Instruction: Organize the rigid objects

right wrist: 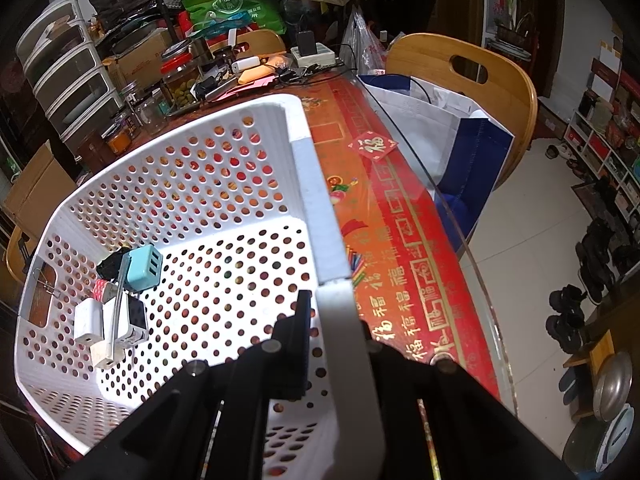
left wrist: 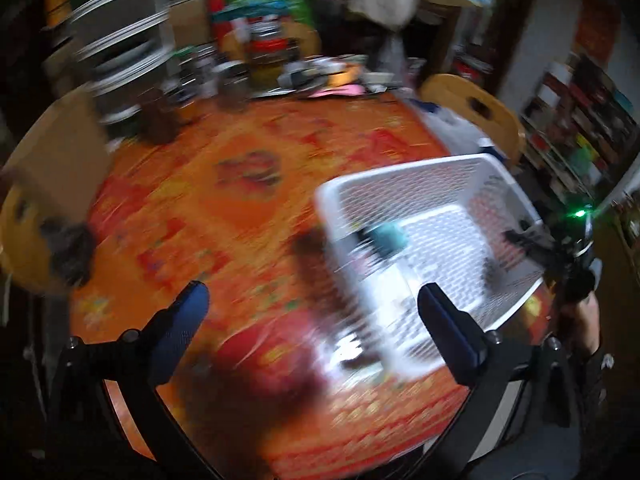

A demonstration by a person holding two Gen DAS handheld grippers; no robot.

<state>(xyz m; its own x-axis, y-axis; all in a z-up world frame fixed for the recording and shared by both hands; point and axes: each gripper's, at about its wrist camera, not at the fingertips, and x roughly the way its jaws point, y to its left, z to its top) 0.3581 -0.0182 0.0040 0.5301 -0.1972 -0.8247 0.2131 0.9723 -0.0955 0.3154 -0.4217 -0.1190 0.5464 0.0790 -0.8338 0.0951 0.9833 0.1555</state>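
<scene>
Nearest the lens in the left wrist view, the left gripper (left wrist: pixel 312 320) shows two blue-padded black fingers (left wrist: pixel 188 312) spread wide with nothing between them, above the orange-and-red patterned tablecloth (left wrist: pixel 240 168); the whole view is motion-blurred. At about two o'clock from these fingers stands the white perforated plastic basket (left wrist: pixel 400 184), its long axis running from seven toward one o'clock. Inside it, against the near-left wall, lies a cluster of small rigid items: a teal cube-shaped USB charger (right wrist: pixel 144 268), white plug adapters (right wrist: pixel 86 322) and a black block, touching one another. The right gripper (right wrist: pixel 336 344) is clamped on the basket's right rim (right wrist: pixel 320 208), one black finger inside the wall and the other outside, so this hand steadies the basket while the left hand is free. A dark blurred shape at the basket's near-left corner cannot be identified. Judged from this layout, further objects would be sought at eleven to twelve o'clock, where glass jars (right wrist: pixel 180 80), cables and a white power strip (right wrist: pixel 312 54) crowd the table's far edge; the basket wall and that clutter are the likely obstacles. Wooden chairs (right wrist: pixel 472 76) flank the table.
</scene>
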